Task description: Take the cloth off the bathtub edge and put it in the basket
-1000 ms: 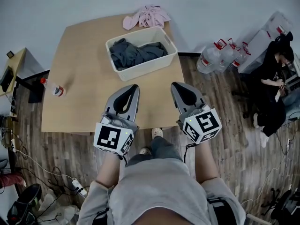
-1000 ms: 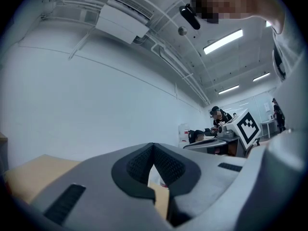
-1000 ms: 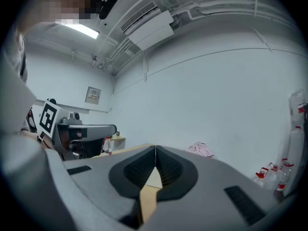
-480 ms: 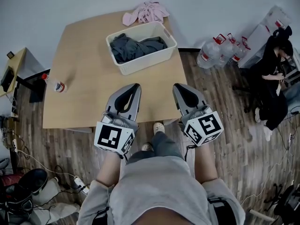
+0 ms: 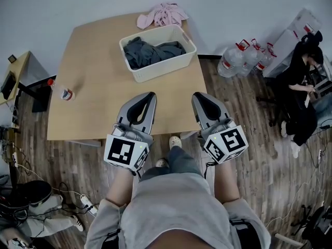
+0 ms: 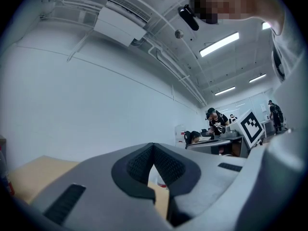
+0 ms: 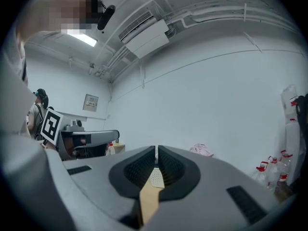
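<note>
Both grippers hang on the near side of the basket (image 5: 162,71), well short of it, over the front edge of the table (image 5: 98,102); the left gripper (image 5: 149,95) has its jaws pressed together on nothing, and the right gripper (image 5: 197,95) likewise, with only a bare slit between its pads; neither can take anything until it opens. The pink cloth (image 5: 162,14) lies bunched just beyond the basket at the table's far edge, by the wall (image 5: 78,4); no bathtub shows. The likely slip, I judge, is the reach over the basket: an arm could shove it, closed jaws could push the cloth off the back, and a thin pinch might drag only a fold. A grey cloth (image 5: 151,52) already lies in the basket; the tan table is otherwise bare but for a small bottle (image 5: 66,94) well to the basket's left; to the basket's right water jugs (image 5: 244,61) stand on the wood floor (image 5: 259,134), with a seated person (image 5: 303,87) beyond them.
</note>
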The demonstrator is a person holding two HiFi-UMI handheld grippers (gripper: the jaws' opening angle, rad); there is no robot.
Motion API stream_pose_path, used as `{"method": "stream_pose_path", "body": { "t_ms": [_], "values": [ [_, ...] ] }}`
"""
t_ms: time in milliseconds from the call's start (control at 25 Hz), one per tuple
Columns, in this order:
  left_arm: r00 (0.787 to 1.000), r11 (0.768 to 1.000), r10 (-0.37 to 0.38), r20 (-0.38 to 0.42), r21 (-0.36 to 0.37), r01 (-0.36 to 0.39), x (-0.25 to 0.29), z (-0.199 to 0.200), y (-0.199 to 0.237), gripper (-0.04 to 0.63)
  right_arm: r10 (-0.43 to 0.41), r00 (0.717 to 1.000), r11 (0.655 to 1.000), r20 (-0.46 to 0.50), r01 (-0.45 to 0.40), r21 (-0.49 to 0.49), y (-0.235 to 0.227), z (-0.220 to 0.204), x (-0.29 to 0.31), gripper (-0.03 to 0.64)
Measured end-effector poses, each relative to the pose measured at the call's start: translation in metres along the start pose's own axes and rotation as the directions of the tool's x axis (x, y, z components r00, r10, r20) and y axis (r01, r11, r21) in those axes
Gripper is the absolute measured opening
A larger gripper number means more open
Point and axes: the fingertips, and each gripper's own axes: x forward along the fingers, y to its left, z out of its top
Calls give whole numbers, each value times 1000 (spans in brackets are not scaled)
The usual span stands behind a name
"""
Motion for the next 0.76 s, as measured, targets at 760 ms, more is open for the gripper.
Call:
{"method": "stream_pose_path", "body": {
  "t_ms": [760],
  "values": [
    [1000,1000,-12,15,3,12,0,7,1,-3,0,1000,1000,4,0,-25,4,6,0,11]
  ]
}}
